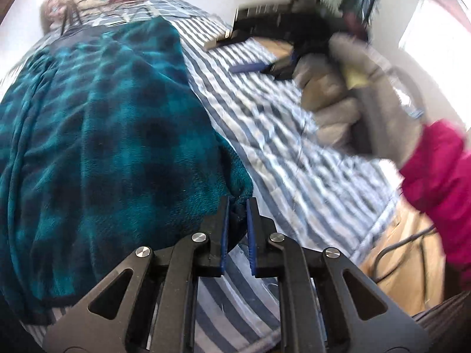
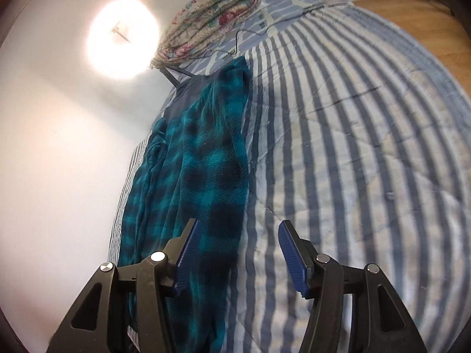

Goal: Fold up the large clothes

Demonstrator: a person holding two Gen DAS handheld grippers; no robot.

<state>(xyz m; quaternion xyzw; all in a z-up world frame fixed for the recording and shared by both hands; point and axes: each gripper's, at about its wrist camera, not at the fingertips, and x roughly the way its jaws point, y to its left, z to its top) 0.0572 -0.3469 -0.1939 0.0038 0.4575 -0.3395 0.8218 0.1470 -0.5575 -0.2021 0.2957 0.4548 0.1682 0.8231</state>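
Note:
A teal and black plaid fleece garment [image 1: 112,135] lies on the striped bed cover [image 1: 288,158]. My left gripper [image 1: 238,206] is shut on a corner of the fleece, held between the blue pads. In the right wrist view the garment [image 2: 206,170] lies as a long folded strip along the bed's left side. My right gripper [image 2: 238,232] is open and empty, above the strip's near end and right edge. The right gripper also shows blurred in the left wrist view [image 1: 235,56], held by a gloved hand [image 1: 347,100].
A folded floral quilt [image 2: 212,17] lies at the head of the bed, with a thin cable [image 2: 235,44] beside it. A white wall [image 2: 59,147] runs along the bed's left side. Wooden floor [image 1: 406,261] and cables show past the bed's right edge.

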